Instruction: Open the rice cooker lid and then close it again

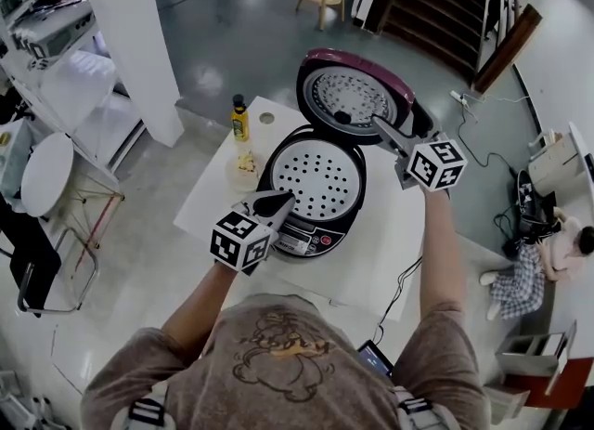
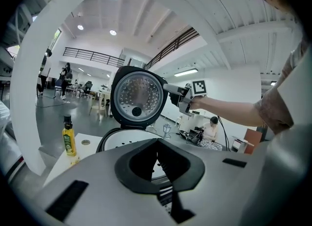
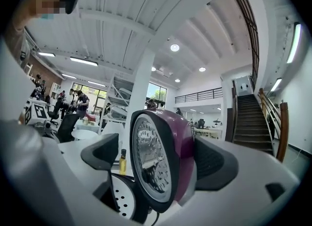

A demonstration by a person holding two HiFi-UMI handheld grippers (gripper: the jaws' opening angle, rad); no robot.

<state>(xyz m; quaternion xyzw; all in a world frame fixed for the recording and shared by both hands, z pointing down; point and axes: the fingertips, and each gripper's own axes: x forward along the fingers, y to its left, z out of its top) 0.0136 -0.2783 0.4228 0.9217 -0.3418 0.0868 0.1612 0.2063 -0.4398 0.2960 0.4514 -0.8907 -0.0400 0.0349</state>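
Note:
The rice cooker (image 1: pixel 314 182) stands on the white table (image 1: pixel 209 191) with its purple lid (image 1: pixel 357 96) swung up on edge behind the body. A perforated tray shows inside the pot. My right gripper (image 1: pixel 388 133) reaches in from the right at the lid's rim. In the right gripper view the lid (image 3: pixel 163 156) stands between the wide-open jaws of my right gripper (image 3: pixel 158 160), with a gap at the left pad (image 3: pixel 102 153). My left gripper (image 1: pixel 276 202) hovers shut and empty over the cooker's front edge, above the control panel (image 1: pixel 302 239). In the left gripper view the left gripper (image 2: pixel 158 144) faces the lid (image 2: pixel 136 95).
A yellow oil bottle (image 1: pixel 240 119) and a small cup (image 1: pixel 245 166) stand left of the cooker. A power cable (image 1: pixel 404 284) trails off the table's right side. A white pillar (image 1: pixel 130 38) rises at the far left. A person (image 1: pixel 548 261) sits on the floor at right.

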